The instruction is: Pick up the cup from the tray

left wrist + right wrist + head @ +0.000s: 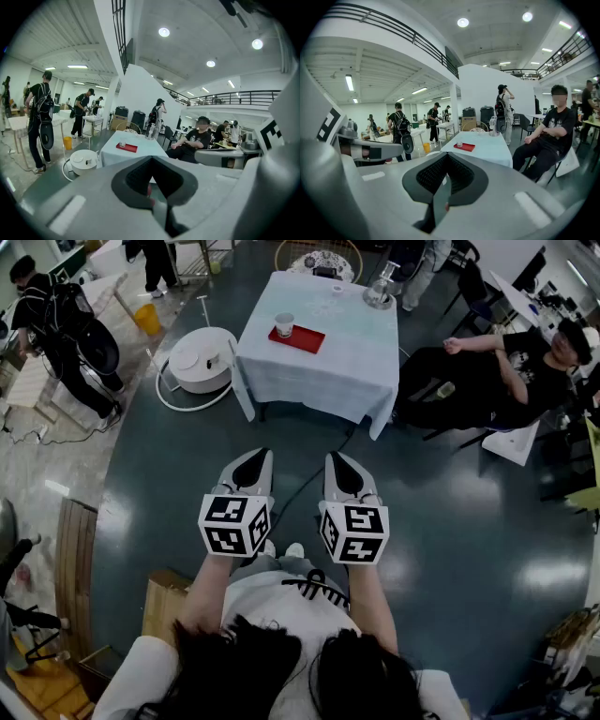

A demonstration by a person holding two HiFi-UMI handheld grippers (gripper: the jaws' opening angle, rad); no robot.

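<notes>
Your left gripper [251, 465] and right gripper [343, 467] are side by side in front of your body, near each other but not touching, above the dark floor [169, 484]. Both point toward the table [328, 367]. In the left gripper view, the jaws are pressed together with nothing between them. The right gripper view shows the same for the right gripper. The table stands well apart from both grippers and is covered with a pale cloth. The red tray [304, 339] lies on the left part of the tabletop. The cup [284, 324] stands upright at the tray's left end. A clear glass vessel [379, 292] stands near the table's far right corner. A round white appliance [201, 359] sits on the floor just left of the table. A person in black [511, 367] sits to the right of the table.
</notes>
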